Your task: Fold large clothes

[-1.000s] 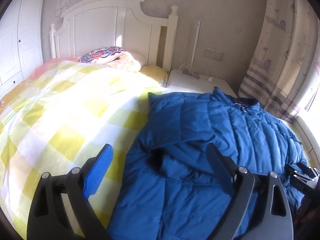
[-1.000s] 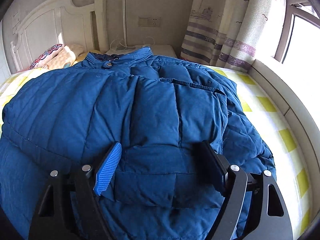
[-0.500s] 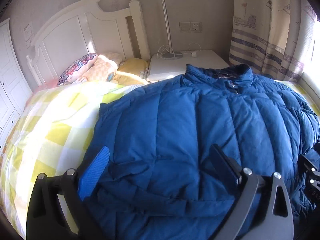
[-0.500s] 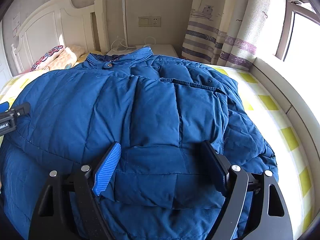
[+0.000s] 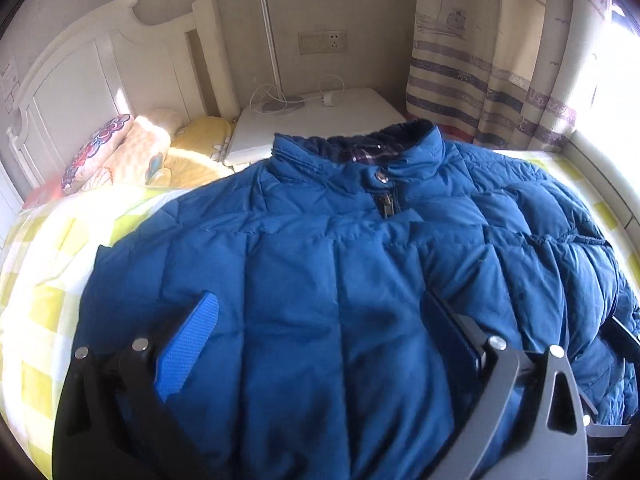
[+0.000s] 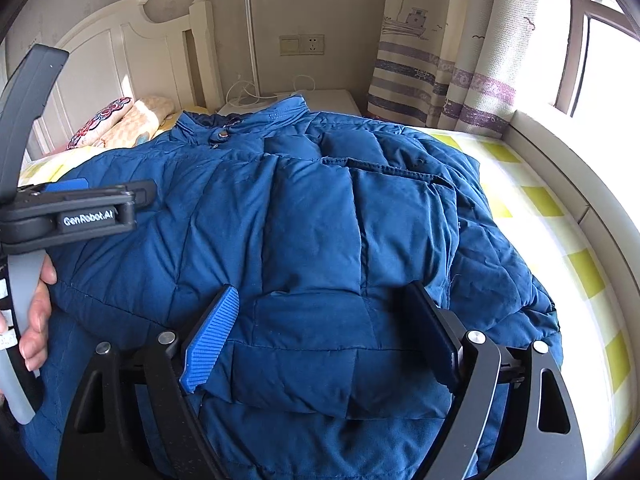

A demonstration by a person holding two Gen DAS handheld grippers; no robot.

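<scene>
Blue down jacket (image 5: 340,280) spread on the bed (image 5: 48,272), collar toward the headboard (image 5: 100,60) in the upper left.
Left gripper (image 5: 324,332) fingers are spread wide over the jacket, grasping nothing; right gripper (image 6: 320,340) fingers are opening, a folded jacket edge lying between them.

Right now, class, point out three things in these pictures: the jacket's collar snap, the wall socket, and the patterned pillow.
collar snap (image 5: 379,176), left wrist view, on the metal stud below the collar.
wall socket (image 5: 334,40), left wrist view, on the outlet plate.
patterned pillow (image 6: 102,120), right wrist view, on its floral face.
</scene>
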